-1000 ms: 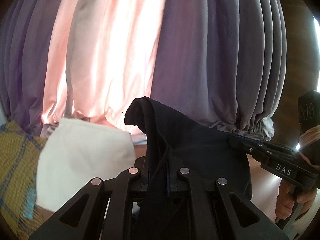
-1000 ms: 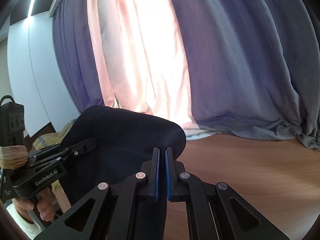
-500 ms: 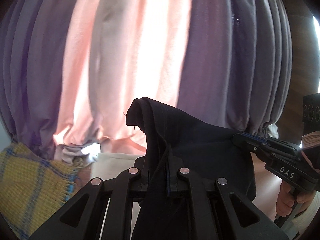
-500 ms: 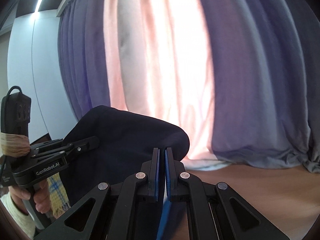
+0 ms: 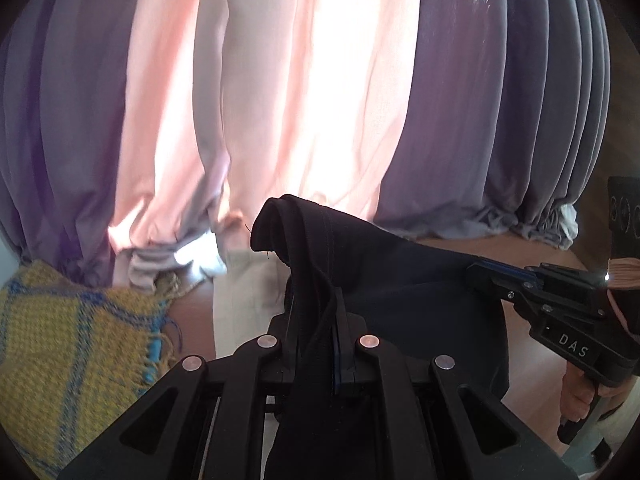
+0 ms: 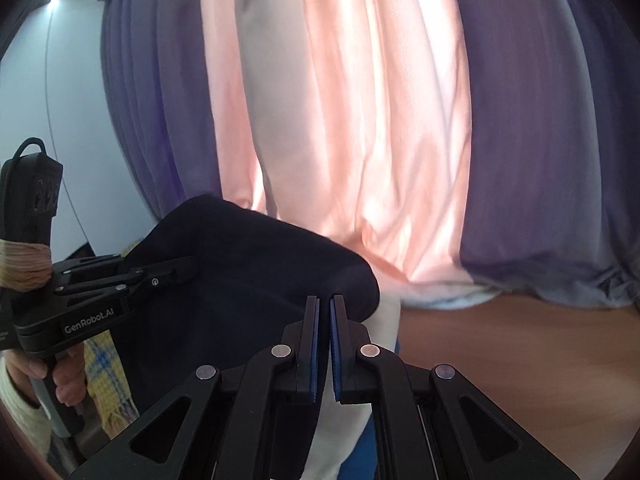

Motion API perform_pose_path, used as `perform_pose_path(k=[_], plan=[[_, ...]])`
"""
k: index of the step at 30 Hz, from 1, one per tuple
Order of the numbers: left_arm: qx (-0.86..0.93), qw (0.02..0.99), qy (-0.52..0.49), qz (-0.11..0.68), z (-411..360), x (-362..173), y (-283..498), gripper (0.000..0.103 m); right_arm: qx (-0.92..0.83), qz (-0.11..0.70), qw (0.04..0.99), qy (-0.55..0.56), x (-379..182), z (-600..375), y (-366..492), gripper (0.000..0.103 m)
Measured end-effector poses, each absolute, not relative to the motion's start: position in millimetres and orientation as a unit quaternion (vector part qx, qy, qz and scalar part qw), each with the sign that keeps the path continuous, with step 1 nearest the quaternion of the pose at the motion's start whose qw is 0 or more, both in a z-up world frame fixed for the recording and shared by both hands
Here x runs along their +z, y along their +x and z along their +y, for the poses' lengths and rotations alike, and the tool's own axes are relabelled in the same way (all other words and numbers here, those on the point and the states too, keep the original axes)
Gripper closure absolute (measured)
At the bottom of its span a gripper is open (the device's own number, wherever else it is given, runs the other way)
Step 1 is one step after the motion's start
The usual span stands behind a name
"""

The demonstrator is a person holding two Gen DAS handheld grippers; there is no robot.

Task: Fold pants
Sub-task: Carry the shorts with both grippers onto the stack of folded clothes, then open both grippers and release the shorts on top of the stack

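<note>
The dark navy pants hang in the air, stretched between my two grippers. My left gripper is shut on one corner of the fabric, which bunches up above its fingers. In the left wrist view my right gripper pinches the other corner at the right. In the right wrist view my right gripper is nearly closed with a thin gap between its blue pads; the pants drape to its left. My left gripper grips the far side there.
Purple and pink curtains fill the background. A yellow and blue woven cloth lies at the lower left. A white garment lies on the brown wooden surface below the pants.
Both grippers have risen and tilted with the pants held between them; more curtain and less of the white garment shows. The grip on the pants is unchanged.
</note>
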State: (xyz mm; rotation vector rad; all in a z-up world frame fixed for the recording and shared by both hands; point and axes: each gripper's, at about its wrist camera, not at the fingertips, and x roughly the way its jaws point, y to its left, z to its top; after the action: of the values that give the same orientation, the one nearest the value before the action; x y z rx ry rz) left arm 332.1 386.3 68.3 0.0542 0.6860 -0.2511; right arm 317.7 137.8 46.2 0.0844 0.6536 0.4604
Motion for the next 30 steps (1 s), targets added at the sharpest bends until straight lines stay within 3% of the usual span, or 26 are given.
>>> perform_pose_path(k=[4,7,9,10,11,13,15,22,30], plan=[[-0.121,0.927,0.024,0.355,390,54,332,0.090,0.226,0.341,0.912,0.045,29,139,320,0.097],[-0.114,0.924,0.026,0.363,394,47,331,0.083,0.225,0.361,0.903,0.051,18,140,319,0.096],[-0.105,0.925,0.023,0.366,398,47,332,0.070,0.224,0.369,0.900,0.055,13,141,321,0.094],[-0.100,0.925,0.021,0.366,400,47,332,0.067,0.225,0.375,0.898,0.057,11,141,321,0.087],[-0.100,0.925,0.018,0.366,403,47,331,0.063,0.224,0.380,0.895,0.061,11,141,324,0.073],[-0.098,0.925,0.017,0.367,406,47,330,0.058,0.218,0.380,0.896,0.075,12,137,324,0.061],[-0.095,0.926,0.023,0.365,409,50,328,0.054,0.204,0.368,0.904,0.079,17,132,323,0.061],[-0.103,0.926,0.041,0.361,408,75,331,0.053,0.175,0.347,0.914,0.112,37,112,335,0.061],[-0.052,0.940,0.038,0.335,392,96,331,0.053,0.148,0.391,0.905,0.082,27,99,370,0.061]])
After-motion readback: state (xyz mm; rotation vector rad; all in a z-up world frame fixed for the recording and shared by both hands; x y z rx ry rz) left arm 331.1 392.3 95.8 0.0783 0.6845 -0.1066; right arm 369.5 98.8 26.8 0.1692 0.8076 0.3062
